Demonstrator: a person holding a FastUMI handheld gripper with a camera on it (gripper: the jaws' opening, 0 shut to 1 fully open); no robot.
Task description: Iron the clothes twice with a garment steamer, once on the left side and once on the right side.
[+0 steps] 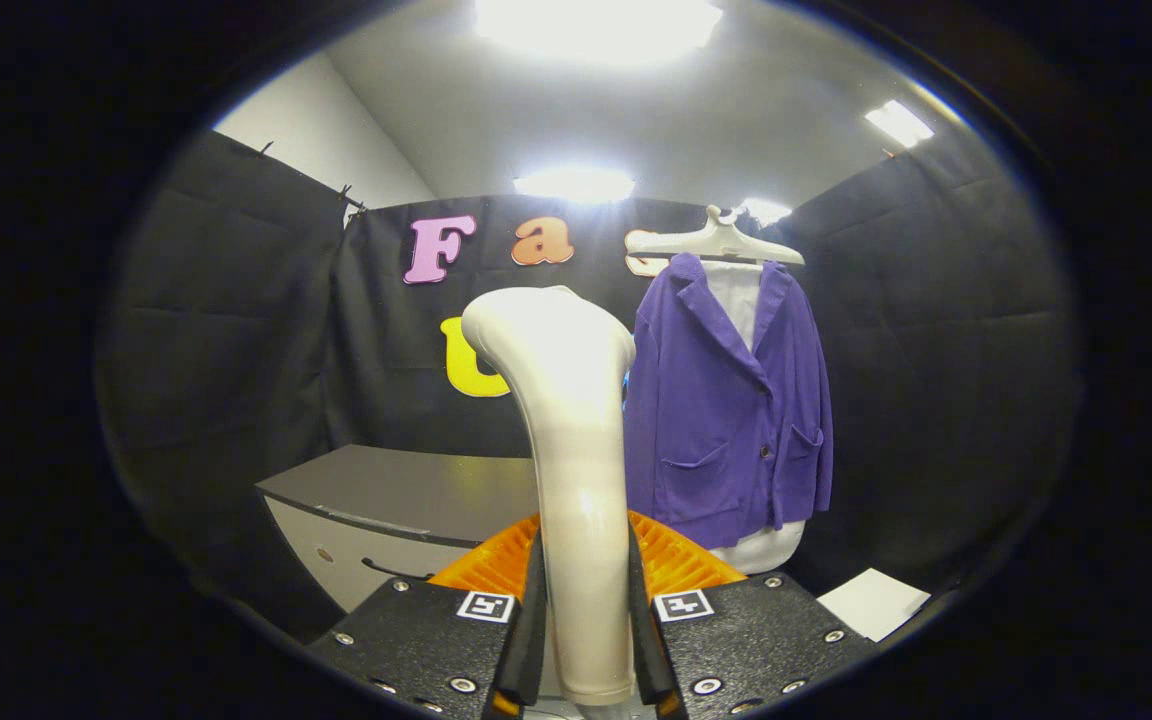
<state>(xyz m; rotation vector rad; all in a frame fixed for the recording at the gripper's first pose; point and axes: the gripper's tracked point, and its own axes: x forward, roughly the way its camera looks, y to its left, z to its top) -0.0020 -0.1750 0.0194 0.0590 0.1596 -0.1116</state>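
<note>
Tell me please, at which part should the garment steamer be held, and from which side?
Hold the garment steamer at its straight lower handle, one finger on each flat side, coming from below. The handle is narrow and upright there, and the curved head stays free toward the purple jacket. The tool already appears shut on it this way.

From here the garment steamer blocks my sight of the purple jacket's near edge and part of the worktop. Its lower end drops out of view between the hand-held gripper fingers, and its nozzle faces away.
</note>
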